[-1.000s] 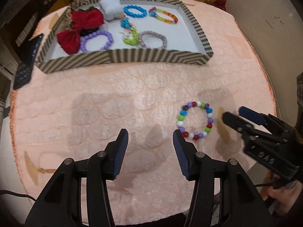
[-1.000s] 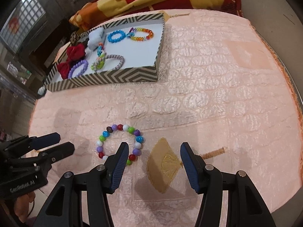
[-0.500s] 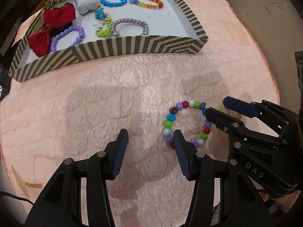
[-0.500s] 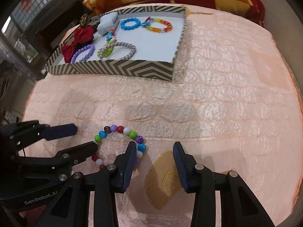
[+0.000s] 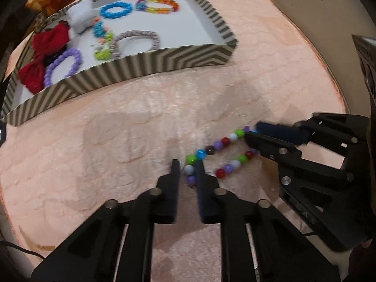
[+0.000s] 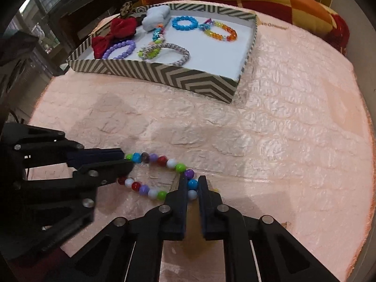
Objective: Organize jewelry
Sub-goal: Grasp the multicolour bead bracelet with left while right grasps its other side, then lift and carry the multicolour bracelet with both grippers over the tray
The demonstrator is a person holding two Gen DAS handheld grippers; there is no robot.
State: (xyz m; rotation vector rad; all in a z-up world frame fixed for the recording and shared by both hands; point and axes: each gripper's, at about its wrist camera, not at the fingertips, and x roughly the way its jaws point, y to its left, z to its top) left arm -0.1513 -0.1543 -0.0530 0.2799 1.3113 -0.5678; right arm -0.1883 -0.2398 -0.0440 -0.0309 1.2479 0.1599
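While pointing steeply down at the pink quilted cloth (image 5: 141, 129), left gripper (image 5: 188, 171) clamped on the near-left end of the multicoloured bead bracelet (image 5: 221, 150), beads pinched between its pads. Right gripper (image 6: 193, 188) likewise tilted steeply down, closed on the opposite, right end of the same bracelet. Bracelet pulled into a long flat loop between the two, low over the cloth, well short of the chevron-striped tray (image 6: 188, 80) at the far left. Inside that tray: blue bead bracelet (image 6: 184, 22), rainbow bracelet (image 6: 221, 31), silver-grey bracelet (image 6: 174, 51), purple bead bracelet (image 6: 121, 49), red bow (image 6: 112, 35), white pouch (image 6: 156, 15).
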